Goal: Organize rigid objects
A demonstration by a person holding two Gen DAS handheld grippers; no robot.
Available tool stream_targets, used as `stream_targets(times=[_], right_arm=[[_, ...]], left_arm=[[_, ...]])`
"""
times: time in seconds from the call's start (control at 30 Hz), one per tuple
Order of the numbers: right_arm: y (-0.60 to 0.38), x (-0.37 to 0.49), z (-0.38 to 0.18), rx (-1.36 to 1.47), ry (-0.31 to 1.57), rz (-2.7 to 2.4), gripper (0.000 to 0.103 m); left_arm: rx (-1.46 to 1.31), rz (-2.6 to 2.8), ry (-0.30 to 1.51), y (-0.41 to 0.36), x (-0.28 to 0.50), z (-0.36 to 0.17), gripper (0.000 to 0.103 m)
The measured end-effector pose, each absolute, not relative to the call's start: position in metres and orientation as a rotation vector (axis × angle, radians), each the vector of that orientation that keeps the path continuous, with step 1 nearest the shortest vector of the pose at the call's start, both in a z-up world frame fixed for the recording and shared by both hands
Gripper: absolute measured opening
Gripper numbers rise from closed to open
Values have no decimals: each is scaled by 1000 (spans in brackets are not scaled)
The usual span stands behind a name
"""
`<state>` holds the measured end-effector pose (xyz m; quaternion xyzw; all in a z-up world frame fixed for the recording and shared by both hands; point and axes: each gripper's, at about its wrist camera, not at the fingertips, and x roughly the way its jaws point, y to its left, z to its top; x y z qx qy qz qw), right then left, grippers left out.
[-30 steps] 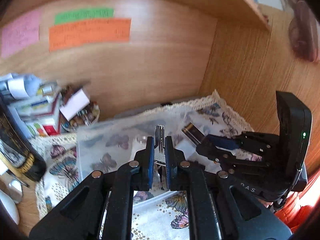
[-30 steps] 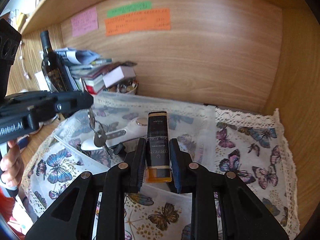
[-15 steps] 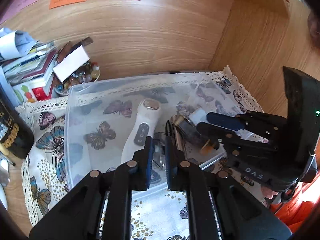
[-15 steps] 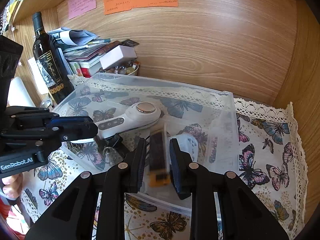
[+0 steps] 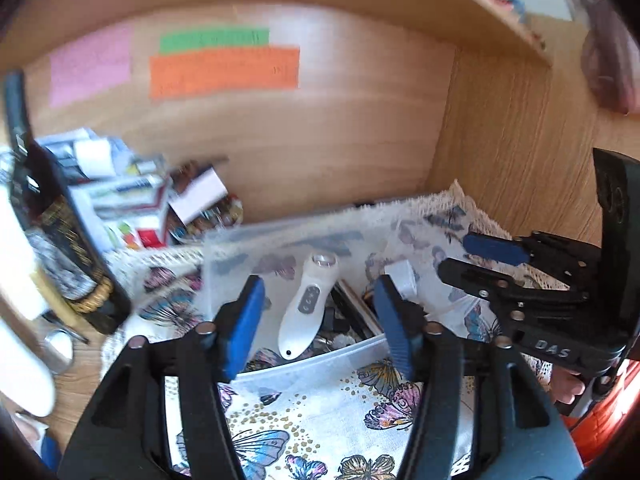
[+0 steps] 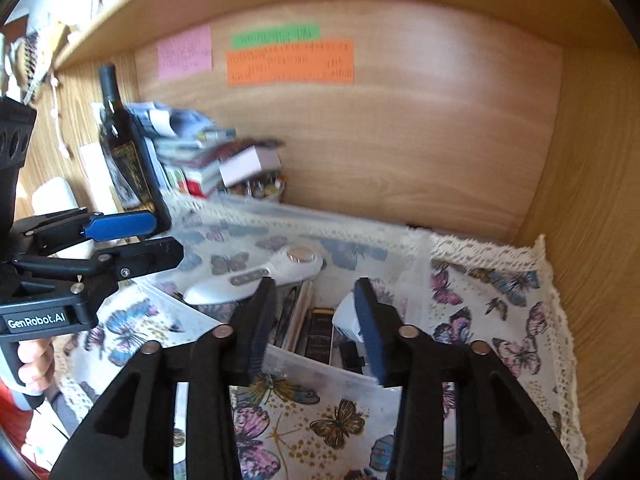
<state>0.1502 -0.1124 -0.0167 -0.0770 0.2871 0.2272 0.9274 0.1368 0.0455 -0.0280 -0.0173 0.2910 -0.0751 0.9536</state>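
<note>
The left gripper (image 5: 318,320) is wide apart and holds nothing, low in the middle of the frame over the clear box (image 5: 320,354). The right gripper (image 6: 316,322) is wide apart too, with nothing in it. In the box lie a white gadget (image 5: 306,308) and a dark little bottle (image 6: 320,336), near the frame middle

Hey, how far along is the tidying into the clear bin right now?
Looks nearly done: the white handheld device and dark bottle lie in the clear bin. Nothing in hand; left gripper and right gripper are open. Clutter by the wine bottle remains.
</note>
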Motion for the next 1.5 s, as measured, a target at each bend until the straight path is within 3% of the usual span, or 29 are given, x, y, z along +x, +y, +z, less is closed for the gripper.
stream_targets(times=[0.3,0.53,1.5], right_arm=[[-132,94,20,-111,414,418,85],[-141,69,30,-90,351,397,98],[-143,46,35,-73,316,401,103]], left_arm=[[-31,-91,422,37,79,2,94],[-35,-51,337,33,45,14,101],[-25,-41,273,23,19,21,102]])
